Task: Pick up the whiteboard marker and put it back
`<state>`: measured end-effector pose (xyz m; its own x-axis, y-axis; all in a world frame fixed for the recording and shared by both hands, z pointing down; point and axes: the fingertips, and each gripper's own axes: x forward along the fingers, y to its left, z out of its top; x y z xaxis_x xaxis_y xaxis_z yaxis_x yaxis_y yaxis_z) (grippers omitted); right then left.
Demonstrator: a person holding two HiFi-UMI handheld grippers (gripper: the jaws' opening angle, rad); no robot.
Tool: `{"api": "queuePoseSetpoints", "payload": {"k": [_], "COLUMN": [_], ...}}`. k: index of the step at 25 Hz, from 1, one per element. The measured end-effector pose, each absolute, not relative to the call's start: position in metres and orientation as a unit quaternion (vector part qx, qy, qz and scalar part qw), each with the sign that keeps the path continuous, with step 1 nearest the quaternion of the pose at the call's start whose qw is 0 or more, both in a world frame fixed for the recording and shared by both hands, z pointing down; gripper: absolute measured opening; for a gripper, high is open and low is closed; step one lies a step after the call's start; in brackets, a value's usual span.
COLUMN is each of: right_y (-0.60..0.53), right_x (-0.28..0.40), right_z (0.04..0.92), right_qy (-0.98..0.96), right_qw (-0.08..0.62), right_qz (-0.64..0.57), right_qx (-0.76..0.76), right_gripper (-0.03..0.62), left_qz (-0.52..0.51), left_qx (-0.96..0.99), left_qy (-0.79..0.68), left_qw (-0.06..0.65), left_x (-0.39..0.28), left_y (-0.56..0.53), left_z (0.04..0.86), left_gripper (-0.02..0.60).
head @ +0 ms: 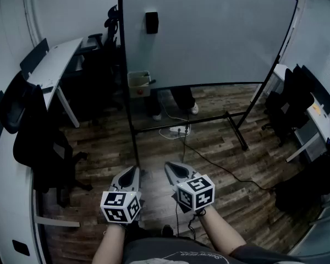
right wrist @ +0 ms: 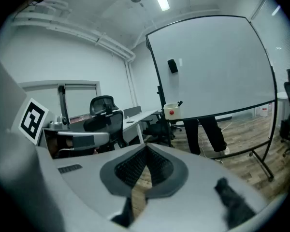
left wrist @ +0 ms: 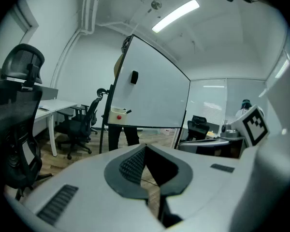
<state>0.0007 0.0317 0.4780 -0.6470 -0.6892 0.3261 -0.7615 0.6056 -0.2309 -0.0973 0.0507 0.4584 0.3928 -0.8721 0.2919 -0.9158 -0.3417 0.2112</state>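
Observation:
A large whiteboard (head: 209, 32) stands on a black frame ahead of me. A small cream box (head: 138, 82) hangs at its lower left corner, and a dark marker (head: 149, 82) pokes out of it. The box (left wrist: 117, 116) and the marker (left wrist: 128, 112) also show far off in the left gripper view, as do the box (right wrist: 171, 112) and marker (right wrist: 180, 103) in the right gripper view. My left gripper (head: 134, 172) and right gripper (head: 170, 169) are held side by side low in front of me, well short of the board. Both are shut with nothing in them.
A black eraser (head: 151, 22) sticks to the board. A person's legs (head: 182, 99) show behind it. A power strip (head: 177, 130) and a cable (head: 220, 166) lie on the wood floor by the stand's foot (head: 239, 133). Office chairs (head: 36, 142) and a desk (head: 55, 65) stand on the left, with more chairs (head: 291, 100) on the right.

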Motion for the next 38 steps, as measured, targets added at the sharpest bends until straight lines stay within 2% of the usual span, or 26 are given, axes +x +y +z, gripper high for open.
{"api": "queuePoseSetpoints", "payload": {"k": [21, 38], "right_y": [0.046, -0.065], "right_x": [0.035, 0.051], "right_z": [0.483, 0.471], "right_qy": [-0.888, -0.885], "right_qw": [0.086, 0.06], "right_qz": [0.197, 0.182], "right_qx": [0.406, 0.425], "right_gripper": [0.023, 0.025], "left_qz": [0.063, 0.064], "left_qx": [0.81, 0.821], "left_qy": [-0.553, -0.544], "left_qw": [0.184, 0.162], "left_x": [-0.062, -0.055], "left_y": [0.066, -0.053], "left_z": [0.46, 0.45], "left_gripper": [0.014, 0.013]}}
